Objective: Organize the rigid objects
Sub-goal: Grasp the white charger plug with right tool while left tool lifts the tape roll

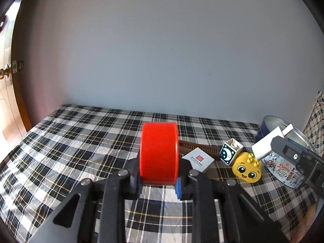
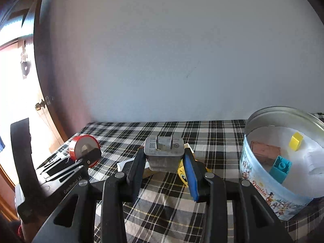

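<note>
Left tongs (image 1: 159, 182): clamped on red tape roll (image 1: 159, 151).
Right tongs (image 2: 165, 167): clamped on white charger (image 2: 164, 154).
Risk: charger could slip short of cookie tin (image 2: 257, 174), knocking yellow brick (image 1: 247, 169).

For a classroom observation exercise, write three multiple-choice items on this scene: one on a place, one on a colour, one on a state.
1. Where is the teal brick?
A. Inside the cookie tin
B. On the plaid cloth
C. In a gripper

2. What colour is the tape roll?
A. Blue
B. Red
C. Green

3. What is the right gripper doing?
A. Hanging open
B. Clamping the brick
C. Clamping the plug adapter

Answers: 1 A, it lies within the tin's wall. 2 B, its band is red. 3 C, both fingers press the adapter's sides.
</note>
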The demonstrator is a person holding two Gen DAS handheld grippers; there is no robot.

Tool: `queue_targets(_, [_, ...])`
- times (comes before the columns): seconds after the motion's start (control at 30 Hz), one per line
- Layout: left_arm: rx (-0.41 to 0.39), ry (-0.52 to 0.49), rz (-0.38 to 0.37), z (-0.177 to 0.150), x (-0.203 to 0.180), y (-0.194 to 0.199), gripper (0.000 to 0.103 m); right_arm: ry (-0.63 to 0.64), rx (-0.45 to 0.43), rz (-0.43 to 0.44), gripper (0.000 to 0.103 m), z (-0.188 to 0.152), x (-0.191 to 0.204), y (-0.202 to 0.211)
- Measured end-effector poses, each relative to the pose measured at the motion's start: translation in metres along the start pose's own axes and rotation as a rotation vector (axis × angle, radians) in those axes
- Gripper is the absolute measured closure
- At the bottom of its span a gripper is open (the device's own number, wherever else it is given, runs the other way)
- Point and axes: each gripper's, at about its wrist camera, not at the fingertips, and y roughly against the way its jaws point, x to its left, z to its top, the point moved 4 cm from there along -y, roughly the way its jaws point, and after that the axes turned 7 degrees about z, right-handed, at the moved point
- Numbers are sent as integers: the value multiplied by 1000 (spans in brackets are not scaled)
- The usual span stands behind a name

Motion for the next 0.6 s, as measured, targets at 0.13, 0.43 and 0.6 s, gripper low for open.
queue_targets(0.13, [-22,-25,37,0,-6,2,81,16,-17,-17,63,1,1,4])
queue_targets(0.43, [-34,-52,71,0,-14,7,81,48,-47,-53,63,4,-1,12])
queue_targets(0.6, [-21,-42,49,-1,-21,7,81,48,-74,-63,62,7,-3,18])
